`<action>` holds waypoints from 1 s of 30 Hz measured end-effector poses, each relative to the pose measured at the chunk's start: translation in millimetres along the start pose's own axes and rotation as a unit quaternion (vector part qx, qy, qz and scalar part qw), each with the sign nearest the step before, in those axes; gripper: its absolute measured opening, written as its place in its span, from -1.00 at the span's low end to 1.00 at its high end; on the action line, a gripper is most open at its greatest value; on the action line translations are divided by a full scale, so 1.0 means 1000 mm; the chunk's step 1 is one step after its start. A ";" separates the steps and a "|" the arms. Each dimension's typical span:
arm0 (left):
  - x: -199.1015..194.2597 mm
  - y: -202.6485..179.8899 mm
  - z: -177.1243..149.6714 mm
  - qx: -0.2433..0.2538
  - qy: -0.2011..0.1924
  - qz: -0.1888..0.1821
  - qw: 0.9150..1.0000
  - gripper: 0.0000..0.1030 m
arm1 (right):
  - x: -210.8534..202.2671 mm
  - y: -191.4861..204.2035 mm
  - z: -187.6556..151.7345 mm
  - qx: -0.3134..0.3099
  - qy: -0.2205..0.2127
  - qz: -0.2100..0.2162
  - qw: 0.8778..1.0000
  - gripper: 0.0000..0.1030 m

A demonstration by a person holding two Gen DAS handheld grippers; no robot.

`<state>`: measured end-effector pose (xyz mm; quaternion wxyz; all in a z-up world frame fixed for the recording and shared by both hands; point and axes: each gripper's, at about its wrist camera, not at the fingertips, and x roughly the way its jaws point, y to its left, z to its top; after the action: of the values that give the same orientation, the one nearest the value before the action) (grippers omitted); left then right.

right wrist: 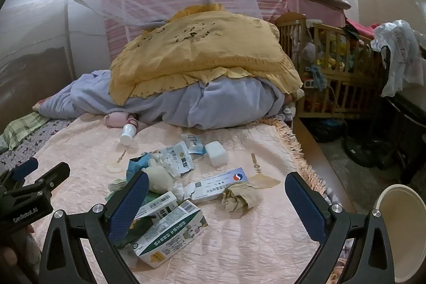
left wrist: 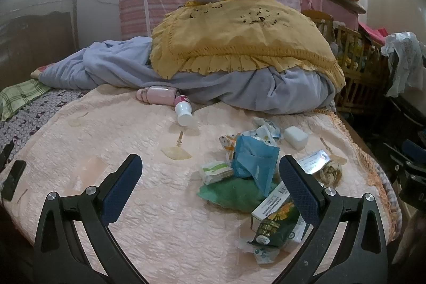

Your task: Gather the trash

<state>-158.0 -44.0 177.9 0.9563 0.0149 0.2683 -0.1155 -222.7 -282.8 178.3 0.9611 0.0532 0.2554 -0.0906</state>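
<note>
Left hand-held gripper (left wrist: 210, 185): spread wide, holding nothing; hangs over the pink bedspread (left wrist: 119, 151) with the trash pile at its 1 o'clock.
Right hand-held gripper (right wrist: 217, 201): spread wide, holding nothing; its left finger overlaps the pile, the crumpled paper (right wrist: 239, 197) lies between the fingers.
Trash pile: middle of the bed, near its right edge; includes blue wrapper (left wrist: 253, 161), tissue pack (left wrist: 215, 172), milk carton (right wrist: 170, 233), flat card box (right wrist: 218, 184), white block (right wrist: 217, 153).
Bin (right wrist: 399, 228): white, open mouth, at 4 o'clock in the right view, off the bed edge.
Milk carton axis: lies on its side, long axis running from 8 o'clock to 2 o'clock, crushed end towards 8.
Card box axis: flat, long axis 8 to 2 o'clock, logo end at 2.
Risk, overlap: pieces lie touching and stacked; closing on one likely drags or drops a neighbour.
Risk, soft bed: a flat box may press into the quilt and slip the fingers.
Risk, edge: light paper nudged towards 3 o'clock could fall past the fringe (right wrist: 298, 151).
Risk, mix-up: white bottle (right wrist: 127, 133) near the blanket may not be trash.
</note>
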 end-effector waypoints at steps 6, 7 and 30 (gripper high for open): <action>0.000 0.000 0.000 -0.001 0.000 -0.001 1.000 0.99 | -0.002 0.003 0.003 -0.002 -0.006 0.003 1.000 0.97; 0.000 0.000 0.000 -0.002 0.000 -0.001 1.000 0.99 | -0.002 0.004 0.003 -0.004 -0.005 0.004 1.000 0.97; 0.005 0.008 -0.002 -0.004 0.008 0.004 1.000 0.99 | -0.001 0.009 0.000 -0.014 0.001 0.011 1.000 0.97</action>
<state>-152.7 -36.9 173.5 0.9547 0.0130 0.2758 -0.1109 -221.3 -273.8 179.1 0.9625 0.0422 0.2569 -0.0763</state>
